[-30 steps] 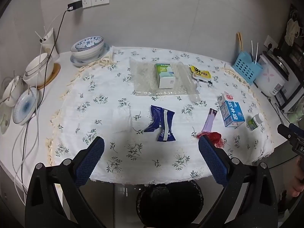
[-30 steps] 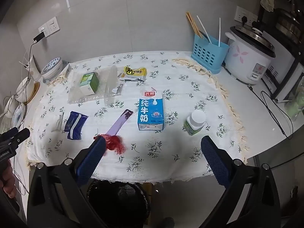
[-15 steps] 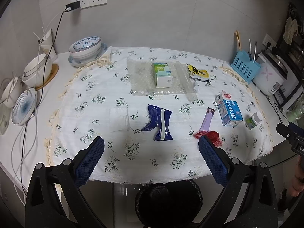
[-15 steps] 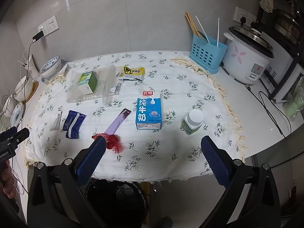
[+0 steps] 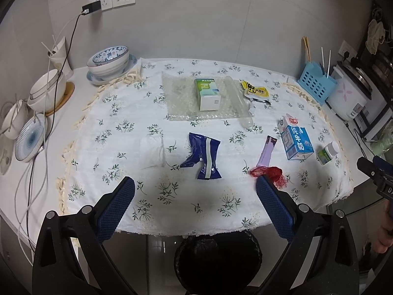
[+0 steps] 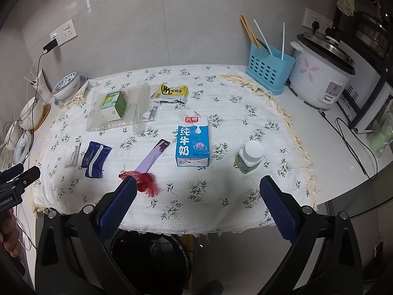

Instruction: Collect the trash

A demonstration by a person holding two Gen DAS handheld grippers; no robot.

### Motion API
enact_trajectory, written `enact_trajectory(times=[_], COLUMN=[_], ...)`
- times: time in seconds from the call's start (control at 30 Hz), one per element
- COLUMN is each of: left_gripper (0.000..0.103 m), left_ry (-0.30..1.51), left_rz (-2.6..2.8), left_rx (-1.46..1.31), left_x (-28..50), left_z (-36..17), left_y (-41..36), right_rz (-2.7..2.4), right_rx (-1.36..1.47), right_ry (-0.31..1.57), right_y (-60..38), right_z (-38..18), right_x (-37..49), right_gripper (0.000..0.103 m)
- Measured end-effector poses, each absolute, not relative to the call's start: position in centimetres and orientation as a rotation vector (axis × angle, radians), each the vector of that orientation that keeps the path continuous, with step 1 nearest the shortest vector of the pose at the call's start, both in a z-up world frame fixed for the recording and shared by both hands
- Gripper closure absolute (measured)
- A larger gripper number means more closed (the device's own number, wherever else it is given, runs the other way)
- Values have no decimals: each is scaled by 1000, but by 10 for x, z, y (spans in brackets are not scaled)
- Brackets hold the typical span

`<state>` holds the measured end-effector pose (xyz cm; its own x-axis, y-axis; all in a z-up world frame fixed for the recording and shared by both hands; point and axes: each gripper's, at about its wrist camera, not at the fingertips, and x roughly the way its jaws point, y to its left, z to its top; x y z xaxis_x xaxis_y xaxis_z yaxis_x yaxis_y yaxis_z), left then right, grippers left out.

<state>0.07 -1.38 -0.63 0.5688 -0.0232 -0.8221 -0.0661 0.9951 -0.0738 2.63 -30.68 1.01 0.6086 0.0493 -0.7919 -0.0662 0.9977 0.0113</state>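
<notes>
We hold left tool (image 5: 195, 198) & right tool (image 6: 196, 199) wide apart, empty, above tabletop (image 6: 196, 204). Recommended approach: pinch blue wrapper (image 5: 202, 158) mid-body, drop into bin (image 6: 149, 258).

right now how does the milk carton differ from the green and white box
The milk carton is blue and white and lies flat, straight on the tablecloth. The green and white box is smaller and rests on a clear plastic sheet, farther from the bin. Both are rectangular cartons and neither is held.
</notes>
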Motion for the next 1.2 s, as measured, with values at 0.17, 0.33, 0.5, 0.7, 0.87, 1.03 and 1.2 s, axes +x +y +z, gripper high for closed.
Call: enact_trajectory(times=[0.17,0.33,0.5,0.7,0.87,1.03,1.2], left_gripper=[6,6,6,6,6,6,6], left_ry=[964,960,963,971,974,975,979], left_rz=[32,31,26,25,22,23,22], left_rx=[-101,-106,-98,-92,-95,-97,-101], left_x=[3,4,5,5,5,5,4], left_z=[-5,-5,-5,-8,-9,-11,-11], left_y=[-14,-12,-12,-14,-12,-12,-10], right_rz=[66,67,67,67,68,67,66], right_rx=[-20,-16,-15,-14,-14,-11,-11], right_ry=[913,915,921,923,923,924,927], right_y=[-307,-307,-306,-306,-305,-304,-302], right_z=[10,10,9,8,7,6,5], right_x=[26,27,29,29,30,30,30], right_gripper=[7,7,7,7,7,7,7])
